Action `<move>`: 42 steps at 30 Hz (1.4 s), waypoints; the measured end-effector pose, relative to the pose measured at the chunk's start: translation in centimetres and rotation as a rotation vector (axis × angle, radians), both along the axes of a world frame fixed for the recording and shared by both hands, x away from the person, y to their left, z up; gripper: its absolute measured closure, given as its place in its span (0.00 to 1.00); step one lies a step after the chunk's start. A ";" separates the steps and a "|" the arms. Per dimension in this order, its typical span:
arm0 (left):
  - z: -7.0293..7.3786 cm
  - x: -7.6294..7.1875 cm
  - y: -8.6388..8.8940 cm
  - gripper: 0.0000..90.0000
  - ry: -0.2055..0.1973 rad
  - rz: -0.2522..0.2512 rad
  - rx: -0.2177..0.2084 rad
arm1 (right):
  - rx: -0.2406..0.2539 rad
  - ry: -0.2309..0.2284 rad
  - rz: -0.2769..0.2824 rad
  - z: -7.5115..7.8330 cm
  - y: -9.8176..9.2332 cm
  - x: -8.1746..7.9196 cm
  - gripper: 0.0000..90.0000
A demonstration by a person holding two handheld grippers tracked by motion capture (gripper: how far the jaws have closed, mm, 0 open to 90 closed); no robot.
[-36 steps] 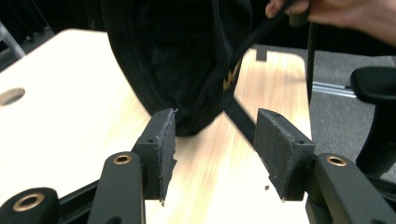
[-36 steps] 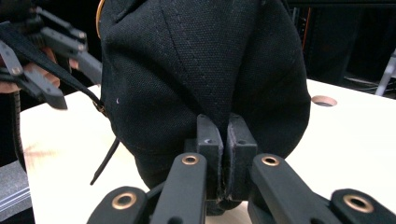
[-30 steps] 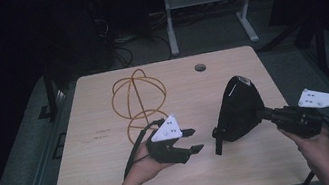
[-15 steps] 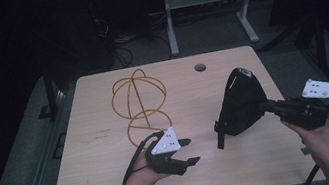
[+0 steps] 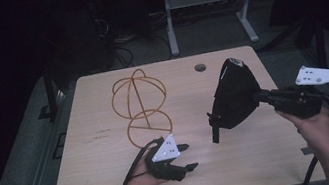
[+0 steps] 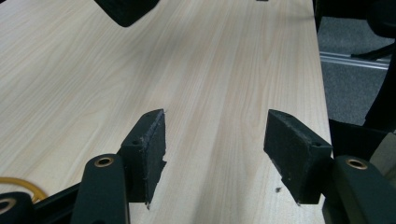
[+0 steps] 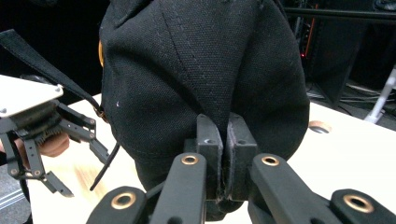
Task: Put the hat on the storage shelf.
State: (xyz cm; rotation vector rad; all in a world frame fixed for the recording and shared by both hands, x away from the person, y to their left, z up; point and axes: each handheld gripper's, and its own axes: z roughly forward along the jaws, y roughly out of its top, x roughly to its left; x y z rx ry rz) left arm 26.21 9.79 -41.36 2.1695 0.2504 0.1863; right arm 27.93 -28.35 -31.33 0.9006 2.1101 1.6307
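Wood-grain table (image 5: 116, 181) spreads widest under me, bare along its near half. Next, the black cap (image 5: 234, 93), lifted clear above the right side, a fold of its cloth clamped in my right gripper (image 7: 226, 156). The orange wire frame (image 5: 140, 104) stands empty toward the back. My left gripper (image 5: 186, 157) rests low, jaws apart, holding nothing. I judge the cap picked up, its placing not yet done.

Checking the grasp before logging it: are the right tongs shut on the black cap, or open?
Shut on it: the right tongs pinch a fold of the black cap, lifted clear of the table.
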 end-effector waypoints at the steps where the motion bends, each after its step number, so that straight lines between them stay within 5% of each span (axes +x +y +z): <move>1: 0.0 0.1 0.0 0.43 -0.005 0.001 0.006 | 0.000 0.000 0.005 0.2 0.1 0.1 0.96; 42: -0.1 0.4 0.6 0.43 -0.004 0.014 0.007 | -0.040 -0.039 0.149 7.4 7.9 4.8 0.96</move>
